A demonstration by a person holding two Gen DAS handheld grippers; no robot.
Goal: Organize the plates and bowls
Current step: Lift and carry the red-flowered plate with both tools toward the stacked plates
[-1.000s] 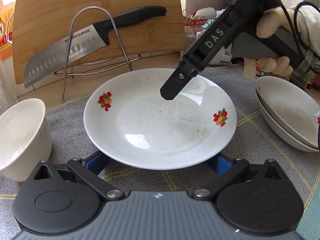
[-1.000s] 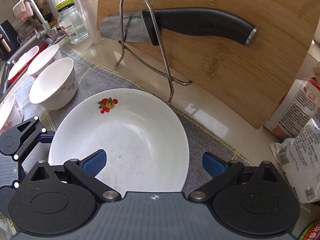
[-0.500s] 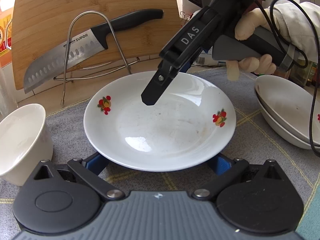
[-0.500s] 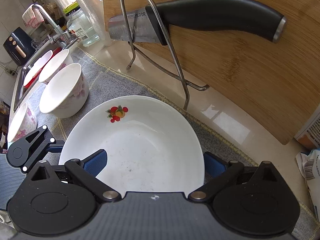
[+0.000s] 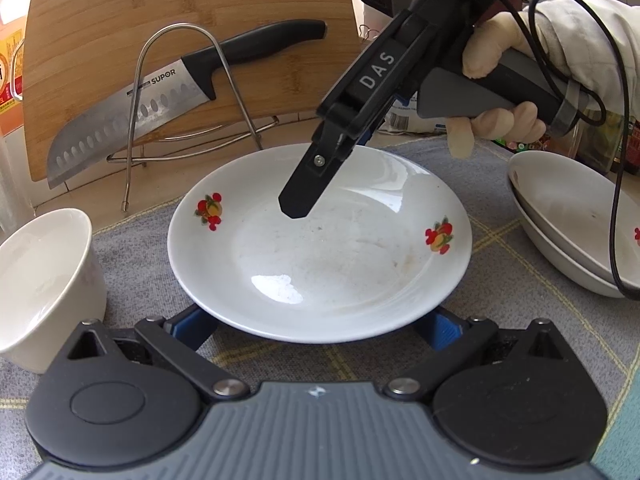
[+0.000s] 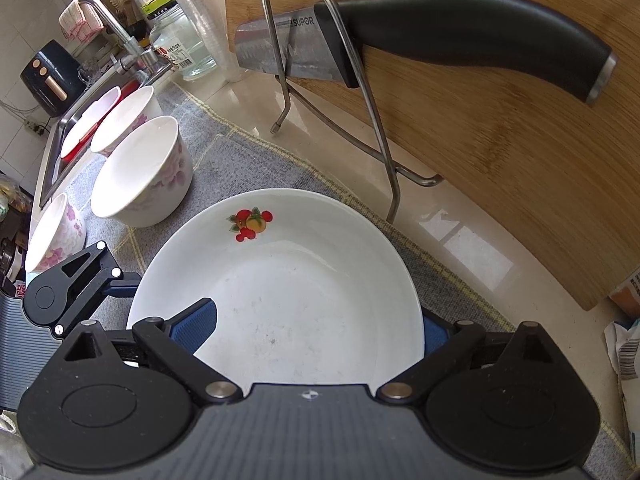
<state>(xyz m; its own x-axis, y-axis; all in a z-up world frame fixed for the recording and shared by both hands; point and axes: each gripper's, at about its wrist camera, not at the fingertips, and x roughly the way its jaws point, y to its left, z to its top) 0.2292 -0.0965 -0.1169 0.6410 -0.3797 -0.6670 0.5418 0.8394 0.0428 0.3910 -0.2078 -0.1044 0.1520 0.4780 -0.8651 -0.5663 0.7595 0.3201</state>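
A shallow white glazed plate [image 5: 320, 264] with 2 red-and-orange fruit prints and faint brown smears lies on the grey woven mat [image 5: 500, 264] on the counter, straddled by both grippers. The left gripper [image 5: 318, 326] is spread wide, its blue pads beside the near rim. The right gripper [image 6: 316, 326] has just been narrowing, 1 finger [image 5: 304, 196] over the plate's well, pads not pressing. A plain white ceramic bowl [image 5: 44, 280] stands left of the left gripper

Bright daylight, sharp focus throughout, white glare patch on the plate [image 5: 276, 286], window reflection on the glossy counter [image 6: 466, 252] (right wrist view), strong fisheye bending at edges, soft shadows
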